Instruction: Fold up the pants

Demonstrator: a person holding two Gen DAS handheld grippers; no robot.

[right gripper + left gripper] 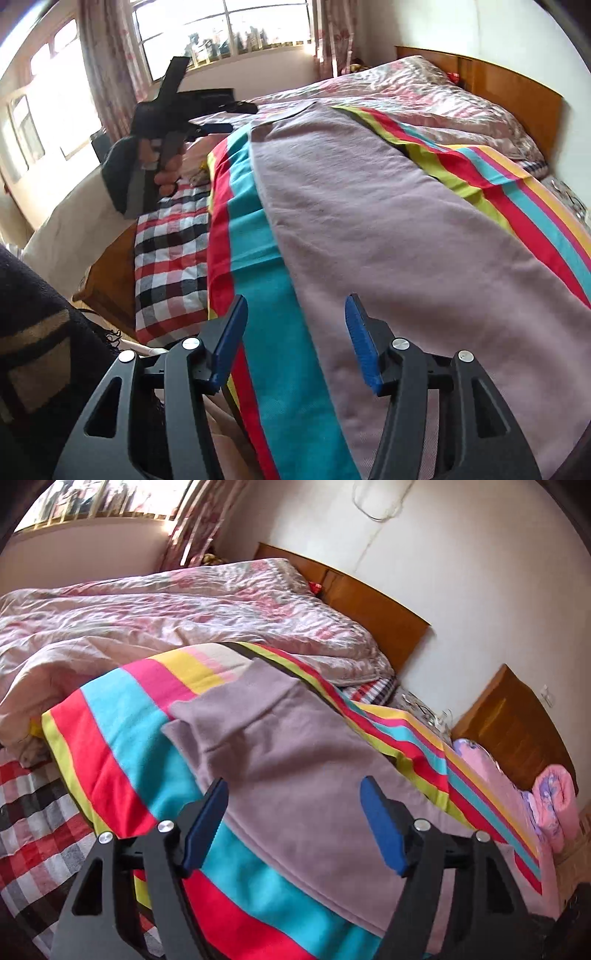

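Note:
The mauve pants (295,753) lie stretched along a bright striped blanket (122,738) on the bed, with a ribbed band at their far end (258,690). My left gripper (293,794) is open and empty, hovering over the pants' near part. In the right wrist view the pants (388,229) run lengthwise away from me on the blanket (255,258). My right gripper (295,314) is open and empty above the pants' left edge. The left gripper (221,118) shows far left, held in a hand above the bed.
A crumpled pink floral quilt (184,609) fills the far side of the bed. A wooden headboard (369,605) stands against the wall. A checked sheet (170,266) covers the bed's left edge. A pink rolled cloth (554,805) lies at the right.

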